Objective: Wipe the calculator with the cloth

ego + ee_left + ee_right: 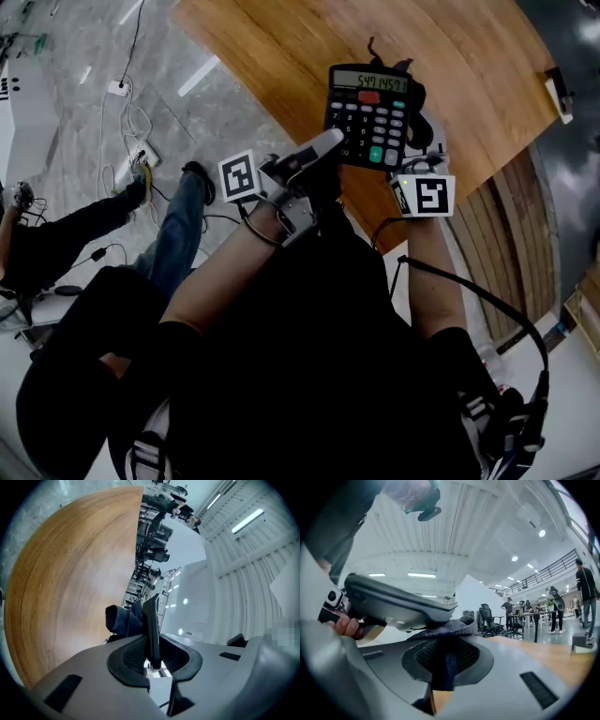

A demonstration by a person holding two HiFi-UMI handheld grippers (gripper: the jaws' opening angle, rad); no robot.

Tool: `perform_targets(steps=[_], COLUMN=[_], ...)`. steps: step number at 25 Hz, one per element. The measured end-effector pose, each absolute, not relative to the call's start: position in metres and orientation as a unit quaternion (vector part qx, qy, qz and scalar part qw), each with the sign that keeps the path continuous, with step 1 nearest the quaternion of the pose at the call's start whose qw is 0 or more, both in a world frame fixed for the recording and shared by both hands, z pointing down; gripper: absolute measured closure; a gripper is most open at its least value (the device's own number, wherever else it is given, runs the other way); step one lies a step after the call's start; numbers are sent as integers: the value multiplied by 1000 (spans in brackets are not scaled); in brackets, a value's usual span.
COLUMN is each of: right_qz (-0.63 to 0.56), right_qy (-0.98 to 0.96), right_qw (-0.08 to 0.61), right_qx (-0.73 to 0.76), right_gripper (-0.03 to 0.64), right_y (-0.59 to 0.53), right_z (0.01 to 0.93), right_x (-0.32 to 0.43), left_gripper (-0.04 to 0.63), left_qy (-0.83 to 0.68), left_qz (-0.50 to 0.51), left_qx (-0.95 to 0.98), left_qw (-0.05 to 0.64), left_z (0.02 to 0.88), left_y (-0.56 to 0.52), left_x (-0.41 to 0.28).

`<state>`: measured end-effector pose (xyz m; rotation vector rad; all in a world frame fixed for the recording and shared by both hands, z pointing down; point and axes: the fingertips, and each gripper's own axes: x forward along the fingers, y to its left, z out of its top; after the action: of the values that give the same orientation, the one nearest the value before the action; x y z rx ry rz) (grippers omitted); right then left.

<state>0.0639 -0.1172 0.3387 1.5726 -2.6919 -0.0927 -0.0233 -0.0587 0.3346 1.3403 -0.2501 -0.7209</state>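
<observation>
Calculator (368,116) in left tongs (152,657); cloth (449,628) in right tongs (445,662)

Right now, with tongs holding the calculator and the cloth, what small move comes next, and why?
Probably slide the cloth in the right tongs round onto the keys: the left tongs clamp the calculator, the cloth sits behind it, peeking past its edge, the keys bare.

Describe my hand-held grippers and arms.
The left hand-held gripper and right hand-held gripper are grey moulded shells with black textured pads, each bearing a white cube of black square markers. Black cables run by the forearms; sleeves are black.
</observation>
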Motion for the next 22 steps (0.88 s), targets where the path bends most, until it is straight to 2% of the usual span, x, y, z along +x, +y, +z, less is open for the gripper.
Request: perform_targets(steps=[11,22], right_qz=[-17,69], right_qy=[-832,-803], right_qw=[20,101], right_qx=[554,584], right_gripper=[569,569], right_y=[-83,-50], right_z=[348,432], right_x=[108,132], left_gripper=[525,525], left_qy=[-164,-199], left_qz=[-273,-185], left_qx=[634,637], left_qw=[705,721], left_z=[396,498], left_y=[-61,-47], left_x=[-30,-22])
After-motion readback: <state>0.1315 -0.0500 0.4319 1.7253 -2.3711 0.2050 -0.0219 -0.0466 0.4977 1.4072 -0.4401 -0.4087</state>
